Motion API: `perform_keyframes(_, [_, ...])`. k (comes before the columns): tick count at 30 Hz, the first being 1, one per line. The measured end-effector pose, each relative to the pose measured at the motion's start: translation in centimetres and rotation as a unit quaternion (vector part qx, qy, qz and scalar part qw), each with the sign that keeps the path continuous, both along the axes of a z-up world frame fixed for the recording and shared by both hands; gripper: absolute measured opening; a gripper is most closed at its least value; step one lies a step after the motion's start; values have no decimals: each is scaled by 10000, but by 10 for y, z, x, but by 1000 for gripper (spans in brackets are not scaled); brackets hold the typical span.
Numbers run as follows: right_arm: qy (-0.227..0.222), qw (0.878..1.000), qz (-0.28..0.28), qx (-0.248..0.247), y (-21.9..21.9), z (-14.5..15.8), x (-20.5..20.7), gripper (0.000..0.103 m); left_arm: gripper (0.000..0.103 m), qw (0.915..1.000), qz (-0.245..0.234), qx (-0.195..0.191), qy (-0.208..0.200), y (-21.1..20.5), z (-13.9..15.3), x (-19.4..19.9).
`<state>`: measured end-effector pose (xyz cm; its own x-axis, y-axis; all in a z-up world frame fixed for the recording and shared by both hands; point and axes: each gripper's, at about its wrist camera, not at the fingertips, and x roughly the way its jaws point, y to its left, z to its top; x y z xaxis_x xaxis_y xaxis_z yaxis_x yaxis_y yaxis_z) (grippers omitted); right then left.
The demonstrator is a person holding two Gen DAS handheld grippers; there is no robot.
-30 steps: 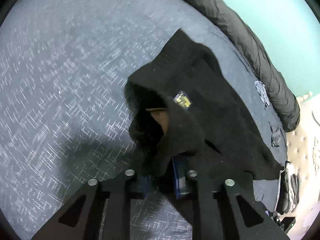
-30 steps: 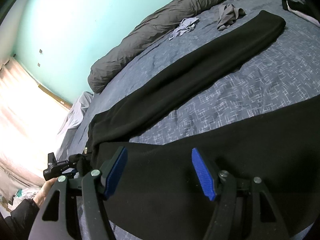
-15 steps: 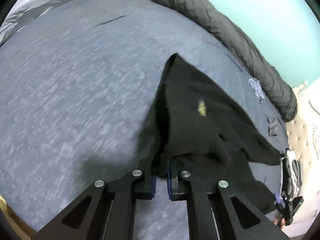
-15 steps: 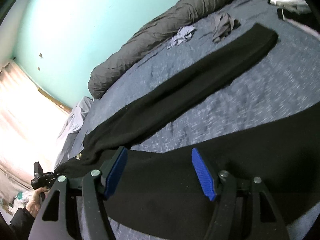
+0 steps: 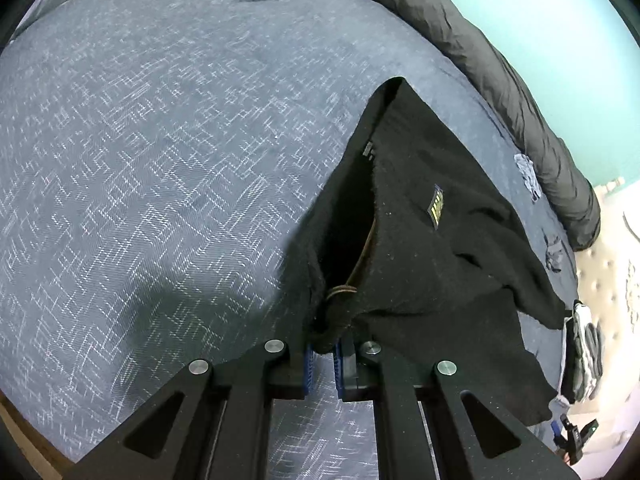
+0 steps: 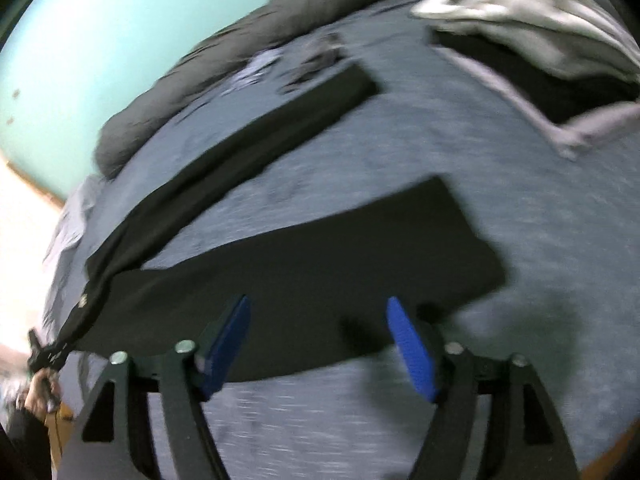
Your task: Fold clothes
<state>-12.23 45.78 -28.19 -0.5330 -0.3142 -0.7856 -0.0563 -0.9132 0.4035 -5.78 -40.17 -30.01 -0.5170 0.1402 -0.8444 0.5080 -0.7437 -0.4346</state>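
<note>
The waistband of the black trousers (image 5: 436,248) is pinched by the left gripper (image 5: 323,354) above the bed (image 5: 160,140). The right gripper (image 6: 320,344) is held spread wide, empty, over one flat leg.

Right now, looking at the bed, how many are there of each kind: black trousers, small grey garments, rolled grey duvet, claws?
Black trousers: 1
Small grey garments: 2
Rolled grey duvet: 1
Claws: 2, left claw and right claw
Total: 6
</note>
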Motion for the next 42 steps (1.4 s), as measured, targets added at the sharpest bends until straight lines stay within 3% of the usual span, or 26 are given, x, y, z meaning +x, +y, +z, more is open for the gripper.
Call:
perform_keyframes(6, [-219,9980,-567,-181,52,-21,-1,77,8,10000,-34,-32,15,2,2,1])
perform_keyframes(9, [-228,9974,-678,-1,61,-25,-9,77,8,10000,-43,-87,-19,3,3,-1])
perform_keyframes(16, [-440,9984,-76,336,55,-35,-37,75,8,9998,-14,-146,-116,2,-3,-3])
perform_keyframes(18, [-507,9983,62,287,53,-39,-38,62,8,9998,-3,-156,-141,2,-5,-2])
perform_keyframes(20, [-520,9983,151,236,53,-41,-38,34,8,9997,6,-167,-161,2,-6,-2])
perform_keyframes(21, [-526,9982,196,210,53,-42,-38,27,8,9997,8,-181,-168,2,-6,-1])
perform_keyframes(25, [-356,9985,329,242,49,-30,-39,15,8,9995,-21,-278,-137,5,3,-2])
perform_keyframes(31, [226,9991,235,282,46,33,-48,13,8,9996,2,-267,55,4,26,3])
perform_keyframes(36, [417,9984,238,309,53,77,-55,13,8,9999,28,-128,97,3,37,11])
perform_keyframes(39, [138,9981,281,524,59,75,-58,13,8,10000,39,-1,31,1,31,19])
perform_keyframes(42, [-171,9970,284,698,65,47,-56,13,8,9998,13,61,-164,4,15,24])
